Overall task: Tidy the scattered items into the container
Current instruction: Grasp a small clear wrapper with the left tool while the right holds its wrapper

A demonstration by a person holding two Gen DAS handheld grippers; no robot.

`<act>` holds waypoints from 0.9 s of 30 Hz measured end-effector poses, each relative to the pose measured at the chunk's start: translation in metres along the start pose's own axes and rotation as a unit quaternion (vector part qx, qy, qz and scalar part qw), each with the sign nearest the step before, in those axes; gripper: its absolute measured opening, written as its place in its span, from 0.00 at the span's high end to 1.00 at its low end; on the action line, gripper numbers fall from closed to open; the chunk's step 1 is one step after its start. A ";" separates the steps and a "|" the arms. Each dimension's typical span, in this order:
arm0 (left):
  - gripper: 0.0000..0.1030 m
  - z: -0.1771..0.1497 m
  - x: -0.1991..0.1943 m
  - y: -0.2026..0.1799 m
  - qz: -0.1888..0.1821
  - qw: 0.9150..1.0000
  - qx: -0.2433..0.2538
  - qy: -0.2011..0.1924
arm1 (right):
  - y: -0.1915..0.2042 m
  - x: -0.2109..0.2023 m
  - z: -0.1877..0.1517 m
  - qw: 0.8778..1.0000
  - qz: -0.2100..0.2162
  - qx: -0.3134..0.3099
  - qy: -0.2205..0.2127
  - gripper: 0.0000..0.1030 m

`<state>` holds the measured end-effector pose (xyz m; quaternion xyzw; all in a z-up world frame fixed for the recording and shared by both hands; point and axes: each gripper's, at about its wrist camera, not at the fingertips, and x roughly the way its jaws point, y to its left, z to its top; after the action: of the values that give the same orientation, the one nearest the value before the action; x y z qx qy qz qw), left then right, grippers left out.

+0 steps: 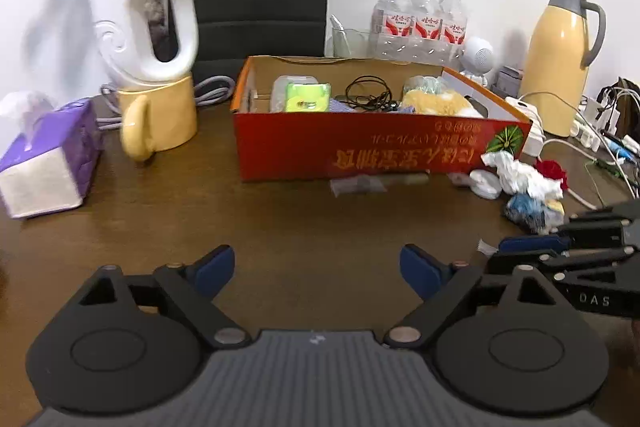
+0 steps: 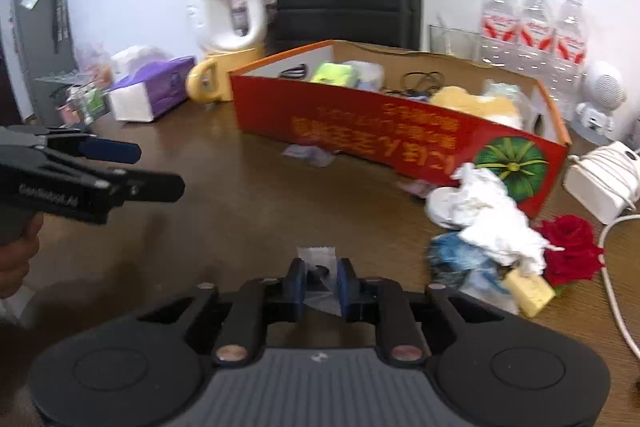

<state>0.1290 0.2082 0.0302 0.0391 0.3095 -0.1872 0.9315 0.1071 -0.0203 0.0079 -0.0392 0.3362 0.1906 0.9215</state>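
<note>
A red cardboard box (image 1: 360,151) (image 2: 360,131) stands open on the brown table, holding a green packet (image 1: 307,97), a black cable (image 1: 368,91) and a yellow plush (image 1: 438,103). My left gripper (image 1: 318,271) is open and empty above the table in front of the box. My right gripper (image 2: 321,281) is shut on a small clear plastic packet (image 2: 318,259) with something dark inside, low over the table. A heap of scattered items lies at the box's right corner: white crumpled tissue (image 2: 492,215), a red rose (image 2: 570,247), a blue wrapper (image 2: 456,255), a yellow block (image 2: 528,291).
A purple tissue box (image 1: 52,163), a yellow mug (image 1: 160,119) with a white jug (image 1: 140,7) on it stand at left. Water bottles (image 1: 420,15), a yellow thermos (image 1: 560,55), a power strip (image 2: 604,183) and cables lie at right. A flat clear packet (image 1: 360,183) lies before the box.
</note>
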 end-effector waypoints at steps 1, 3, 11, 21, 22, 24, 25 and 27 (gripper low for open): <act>0.16 0.004 0.006 -0.002 -0.003 1.000 -0.001 -0.001 | -0.004 0.000 0.001 1.000 -0.007 0.007 -0.003 0.87; 0.22 0.014 0.021 -0.008 -0.007 1.000 -0.001 0.001 | -0.013 -0.007 0.003 0.999 -0.014 0.030 -0.021 0.87; 0.29 0.048 0.084 -0.037 -0.018 0.999 -0.001 0.036 | -0.039 -0.038 0.006 0.989 0.006 0.086 -0.117 0.87; 0.62 0.052 0.109 -0.040 0.012 0.999 -0.019 0.044 | -0.038 -0.038 0.007 0.988 0.031 0.088 -0.120 0.88; 0.65 0.054 0.109 -0.040 0.012 0.999 -0.015 0.049 | -0.038 -0.039 0.006 0.989 0.031 0.088 -0.118 0.88; 0.74 0.053 0.109 -0.042 0.018 0.999 -0.002 0.048 | -0.038 -0.039 0.005 0.990 0.018 0.085 -0.114 0.88; 0.79 0.052 0.108 -0.042 0.017 0.999 0.002 0.044 | -0.039 -0.038 0.005 0.991 0.012 0.081 -0.108 0.88; 0.87 0.047 0.101 -0.043 0.016 0.999 0.007 0.036 | -0.041 -0.033 0.004 0.994 0.009 0.068 -0.082 0.83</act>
<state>0.2145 0.1268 0.0104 0.0572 0.3410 -0.1727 0.9223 0.1019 -0.0677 0.0294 0.0417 0.2723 0.1778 0.9447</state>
